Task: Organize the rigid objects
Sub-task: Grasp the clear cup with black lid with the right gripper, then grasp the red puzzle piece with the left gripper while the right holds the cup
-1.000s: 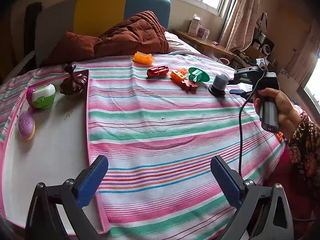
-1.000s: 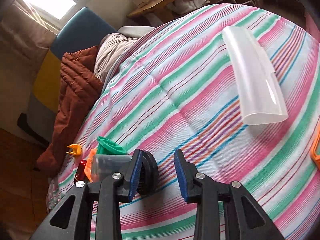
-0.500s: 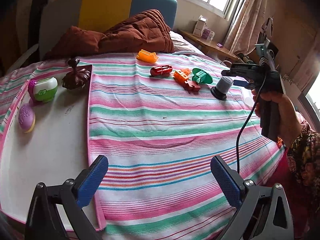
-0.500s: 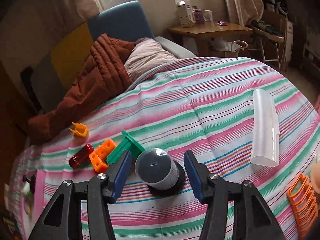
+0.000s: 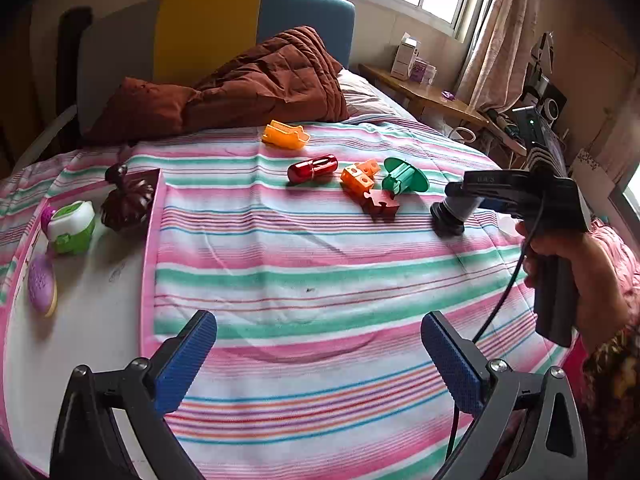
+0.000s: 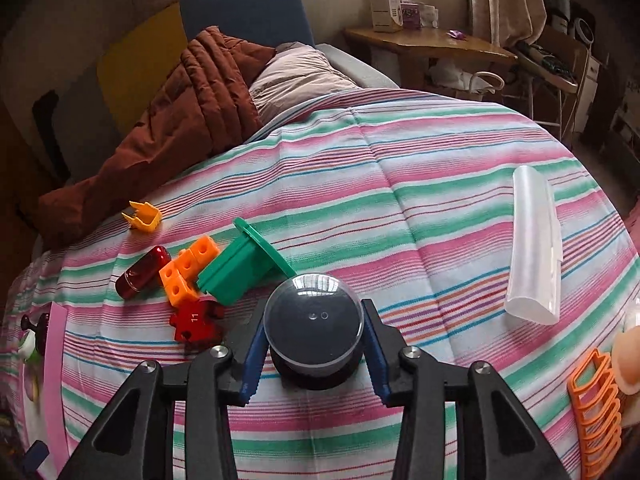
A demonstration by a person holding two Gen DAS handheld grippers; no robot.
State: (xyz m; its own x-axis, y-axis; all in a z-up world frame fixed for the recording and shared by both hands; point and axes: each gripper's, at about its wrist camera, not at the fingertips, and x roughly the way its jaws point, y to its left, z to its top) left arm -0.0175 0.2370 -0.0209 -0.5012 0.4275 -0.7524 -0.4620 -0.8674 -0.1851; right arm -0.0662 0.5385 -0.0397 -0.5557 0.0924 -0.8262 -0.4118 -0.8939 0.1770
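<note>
My right gripper (image 6: 314, 356) has its blue pads on both sides of a grey domed container with a black base (image 6: 314, 332), which stands on the striped bedspread; it also shows in the left wrist view (image 5: 450, 216). Just left of it lie a green flanged piece (image 6: 240, 268), orange cubes (image 6: 186, 272), a red puzzle piece (image 6: 196, 320), a red capsule (image 6: 142, 272) and a yellow-orange clip (image 6: 142, 216). My left gripper (image 5: 318, 356) is open and empty, low over the near bedspread. A white board (image 5: 80, 320) at left holds a green-white toy (image 5: 72, 226), a purple toy (image 5: 42, 290) and a dark brown lidded dish (image 5: 128, 200).
A clear plastic tube (image 6: 534, 244) lies to the right, and an orange rack (image 6: 596, 404) at the right edge. A brown quilt (image 5: 248, 88) and pillow lie at the bed's head. A wooden desk (image 6: 424, 46) stands beyond the bed.
My right gripper has moved in around the domed container and closed its pads against it. The left gripper has shifted only slightly.
</note>
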